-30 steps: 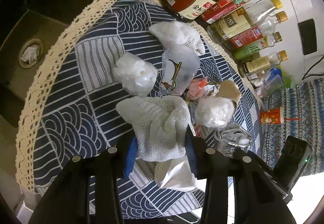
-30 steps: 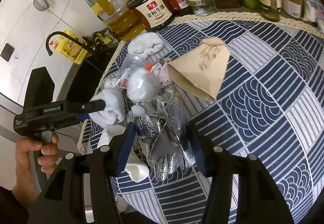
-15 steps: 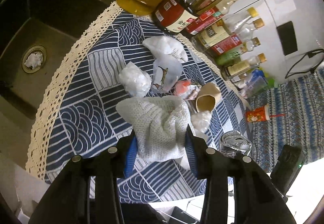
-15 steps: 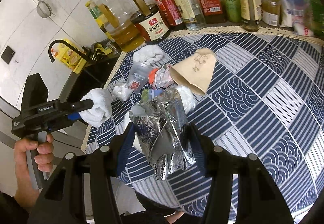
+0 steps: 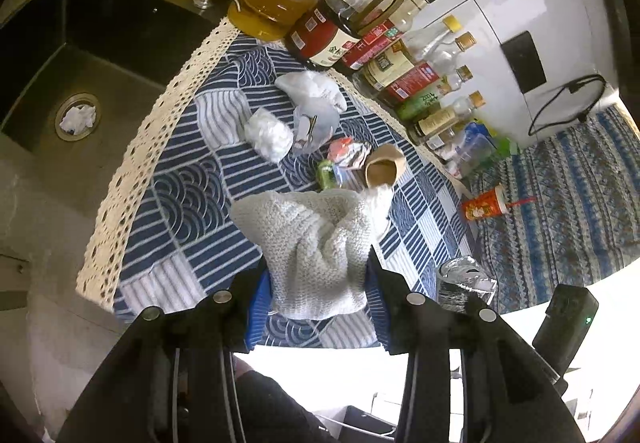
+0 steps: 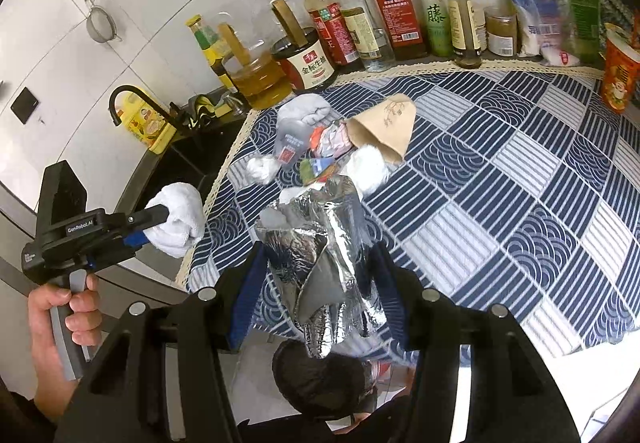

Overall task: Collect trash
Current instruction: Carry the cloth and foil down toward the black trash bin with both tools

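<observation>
Trash fills both our claws: the left claw [image 5: 318, 283] clenches a white paper towel [image 5: 316, 247], long axis pointing forward past its fingertips; the right claw [image 6: 320, 283] grips crumpled foil [image 6: 320, 255], likewise pointing forward, over the checked cloth [image 6: 520, 203].

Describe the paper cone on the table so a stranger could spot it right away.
On the blue patterned tablecloth, look at the trash heap in front of the bottles. The paper cone lies at its right edge: tan, open-mouthed, the only brown piece among white wads.
</observation>
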{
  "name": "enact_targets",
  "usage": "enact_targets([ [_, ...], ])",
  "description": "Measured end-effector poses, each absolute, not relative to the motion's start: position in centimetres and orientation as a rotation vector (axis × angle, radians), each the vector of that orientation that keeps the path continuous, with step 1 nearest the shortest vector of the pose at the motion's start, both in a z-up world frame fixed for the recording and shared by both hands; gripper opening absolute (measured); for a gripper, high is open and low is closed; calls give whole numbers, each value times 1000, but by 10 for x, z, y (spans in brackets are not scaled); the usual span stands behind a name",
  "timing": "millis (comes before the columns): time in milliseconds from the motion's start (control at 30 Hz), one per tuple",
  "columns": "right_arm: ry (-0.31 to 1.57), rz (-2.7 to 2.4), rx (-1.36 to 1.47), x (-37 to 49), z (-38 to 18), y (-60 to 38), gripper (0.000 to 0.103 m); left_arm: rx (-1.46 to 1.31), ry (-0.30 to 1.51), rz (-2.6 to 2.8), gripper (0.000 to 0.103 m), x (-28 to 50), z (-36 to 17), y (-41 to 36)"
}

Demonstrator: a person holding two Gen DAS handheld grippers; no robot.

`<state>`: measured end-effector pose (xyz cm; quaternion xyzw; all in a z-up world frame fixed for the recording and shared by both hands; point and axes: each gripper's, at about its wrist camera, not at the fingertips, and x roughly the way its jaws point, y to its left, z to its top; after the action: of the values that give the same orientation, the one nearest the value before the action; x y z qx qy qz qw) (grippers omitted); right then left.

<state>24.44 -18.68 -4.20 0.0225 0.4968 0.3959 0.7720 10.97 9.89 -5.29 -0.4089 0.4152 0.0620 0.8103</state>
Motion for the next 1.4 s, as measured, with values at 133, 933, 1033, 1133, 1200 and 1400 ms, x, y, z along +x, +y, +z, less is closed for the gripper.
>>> enact_targets([
  [133, 1065, 860, 57, 219, -37, -188, 54, -863, 898, 116, 40, 92, -55, 94],
  [933, 1146, 913, 61, 128, -65, -175, 54, -905, 966, 116, 40, 0, -96, 73],
  [1033, 1178, 923, 63, 124, -74, -169, 54, -915, 980, 115, 40, -6, -103, 72],
  [1133, 1210, 931, 52, 118, -86, -163, 54, -924, 1006, 118, 40, -10, -113, 71],
  [1200, 1234, 933, 41, 115, -94, -159, 54, -929, 1025, 131, 40, -14, -122, 70],
  [1400, 1300, 936, 12, 104, -119, -150, 54, -955, 1069, 151, 40, -24, -146, 66],
])
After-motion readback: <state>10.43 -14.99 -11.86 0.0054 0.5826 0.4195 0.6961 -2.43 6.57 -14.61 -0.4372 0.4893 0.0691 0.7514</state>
